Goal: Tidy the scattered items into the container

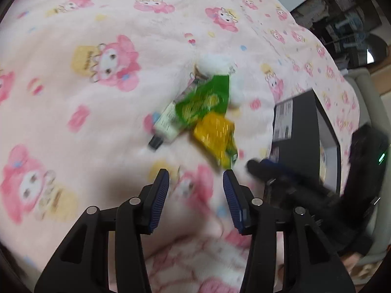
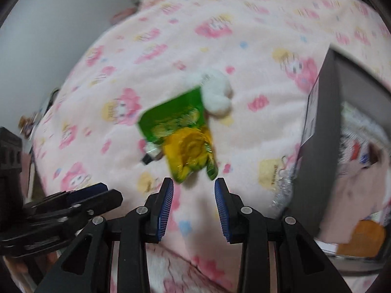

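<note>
A small pile of items is seen on a pink blanket [image 1: 73,127] printed with cartoon characters; both views are motion-blurred. On top lies a green packet [image 1: 205,100] with yellow print, glossy and crinkled; its lower end is overlapped by a yellow packet [image 1: 215,134] with a green edge. Under the green packet a pale tube [image 1: 168,122] with a black cap is partly hidden, cap end towards the camera in the left view. A white fluffy toy [image 1: 215,63] is touching the far end of the green packet. The container [image 1: 300,131], a dark box with a label on its side wall, stands near the pile on its right, apart from it; some contents are visible inside from the right view, too blurred to identify. The left gripper [image 1: 195,183] is partly open with nothing between its pads, just short of the yellow packet. The right gripper [image 2: 194,191] is likewise partly open and empty, just short of the same packet.
</note>
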A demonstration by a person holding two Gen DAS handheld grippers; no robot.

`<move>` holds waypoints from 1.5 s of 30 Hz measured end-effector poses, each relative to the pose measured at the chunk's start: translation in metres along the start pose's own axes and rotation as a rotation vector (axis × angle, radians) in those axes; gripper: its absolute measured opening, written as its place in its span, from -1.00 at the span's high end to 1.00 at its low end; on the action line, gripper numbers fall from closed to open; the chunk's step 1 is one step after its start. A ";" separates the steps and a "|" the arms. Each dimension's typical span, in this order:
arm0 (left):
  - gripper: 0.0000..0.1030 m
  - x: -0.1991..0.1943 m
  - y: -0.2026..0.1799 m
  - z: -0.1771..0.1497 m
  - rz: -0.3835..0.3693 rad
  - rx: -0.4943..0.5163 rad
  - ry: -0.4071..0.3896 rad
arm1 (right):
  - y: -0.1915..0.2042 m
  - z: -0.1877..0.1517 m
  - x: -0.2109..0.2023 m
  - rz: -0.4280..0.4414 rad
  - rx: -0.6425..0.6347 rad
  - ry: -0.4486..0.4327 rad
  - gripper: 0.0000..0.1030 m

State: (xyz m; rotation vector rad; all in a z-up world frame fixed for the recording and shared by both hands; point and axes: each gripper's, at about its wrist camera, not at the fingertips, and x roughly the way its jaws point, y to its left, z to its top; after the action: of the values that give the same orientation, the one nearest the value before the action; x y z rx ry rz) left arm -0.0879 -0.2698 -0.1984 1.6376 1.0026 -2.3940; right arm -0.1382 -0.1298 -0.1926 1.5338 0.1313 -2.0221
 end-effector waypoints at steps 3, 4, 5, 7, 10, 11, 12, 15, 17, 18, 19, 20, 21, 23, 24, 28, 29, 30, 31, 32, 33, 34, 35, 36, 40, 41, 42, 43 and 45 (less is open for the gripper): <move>0.03 0.021 0.005 0.019 -0.083 -0.050 0.026 | -0.004 0.009 0.023 -0.032 0.009 0.017 0.40; 0.00 0.031 0.007 0.025 -0.106 -0.072 0.045 | -0.004 0.012 0.028 -0.033 0.011 0.021 0.39; -0.05 0.039 0.007 0.028 -0.116 -0.085 0.062 | -0.005 0.016 0.036 -0.028 0.010 0.027 0.36; -0.14 0.057 0.008 0.031 -0.146 -0.108 0.103 | -0.008 0.021 0.048 -0.020 0.021 0.055 0.29; -0.19 0.073 0.012 0.036 -0.163 -0.142 0.123 | -0.018 0.026 0.063 0.032 0.051 0.104 0.21; -0.19 0.077 0.014 0.037 -0.158 -0.149 0.125 | -0.022 0.027 0.066 0.056 0.058 0.109 0.20; -0.14 0.082 0.015 0.039 -0.154 -0.156 0.125 | -0.024 0.028 0.068 0.070 0.068 0.109 0.20; 0.25 0.090 0.016 0.036 -0.200 -0.182 0.129 | -0.023 0.028 0.068 0.090 0.048 0.098 0.20; 0.30 0.082 0.008 0.030 -0.155 -0.150 0.102 | -0.015 0.024 0.067 0.076 -0.006 0.112 0.29; 0.36 0.076 0.004 0.026 -0.139 -0.140 0.088 | -0.011 0.021 0.063 0.082 -0.024 0.110 0.37; 0.40 0.068 0.001 0.023 -0.128 -0.128 0.070 | -0.010 0.020 0.060 0.095 -0.027 0.109 0.41; 0.53 0.059 -0.003 0.020 -0.124 -0.117 0.055 | -0.007 0.017 0.051 0.113 -0.028 0.108 0.46; 0.66 0.048 -0.007 0.016 -0.132 -0.108 0.040 | -0.006 0.016 0.045 0.127 -0.029 0.104 0.46; 0.68 0.025 -0.019 0.007 -0.152 -0.079 0.007 | -0.001 0.009 0.023 0.147 -0.042 0.082 0.46; 0.68 0.014 -0.025 0.002 -0.151 -0.062 -0.009 | 0.002 0.005 0.011 0.148 -0.050 0.064 0.46; 0.68 -0.026 -0.049 -0.026 -0.170 0.009 -0.061 | 0.012 -0.014 -0.038 0.164 -0.078 0.004 0.46; 0.68 -0.032 -0.055 -0.032 -0.177 0.021 -0.066 | 0.013 -0.021 -0.050 0.161 -0.084 -0.012 0.46; 0.69 -0.038 -0.062 -0.038 -0.182 0.035 -0.070 | 0.012 -0.029 -0.062 0.160 -0.085 -0.028 0.46; 0.69 -0.045 -0.071 -0.046 -0.188 0.049 -0.071 | 0.011 -0.031 -0.068 0.160 -0.084 -0.038 0.46; 0.68 -0.049 -0.078 -0.050 -0.194 0.059 -0.074 | 0.008 -0.040 -0.080 0.164 -0.076 -0.053 0.46; 0.69 -0.055 -0.088 -0.058 -0.206 0.079 -0.077 | 0.008 -0.043 -0.085 0.164 -0.071 -0.065 0.46; 0.69 -0.059 -0.093 -0.066 -0.219 0.094 -0.081 | 0.002 -0.052 -0.096 0.163 -0.068 -0.080 0.47; 0.68 -0.061 -0.103 -0.073 -0.224 0.112 -0.083 | -0.005 -0.063 -0.111 0.159 -0.067 -0.103 0.46; 0.68 -0.064 -0.113 -0.081 -0.227 0.138 -0.083 | -0.008 -0.067 -0.117 0.155 -0.065 -0.114 0.46; 0.68 -0.061 -0.156 -0.113 -0.232 0.221 -0.064 | -0.038 -0.099 -0.151 0.131 -0.019 -0.140 0.46; 0.68 -0.059 -0.166 -0.120 -0.229 0.238 -0.056 | -0.043 -0.106 -0.156 0.122 -0.021 -0.152 0.46; 0.68 -0.056 -0.173 -0.126 -0.226 0.255 -0.048 | -0.050 -0.114 -0.162 0.108 -0.022 -0.166 0.46; 0.68 -0.051 -0.184 -0.133 -0.233 0.272 -0.028 | -0.057 -0.124 -0.169 0.099 -0.019 -0.181 0.46; 0.67 -0.040 -0.201 -0.147 -0.288 0.293 0.034 | -0.074 -0.145 -0.183 0.130 -0.001 -0.195 0.45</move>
State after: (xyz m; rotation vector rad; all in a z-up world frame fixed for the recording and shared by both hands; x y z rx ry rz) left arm -0.0340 -0.0432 -0.1017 1.7302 0.9931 -2.8282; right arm -0.0233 0.0636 -0.0946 1.3006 -0.0434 -2.0526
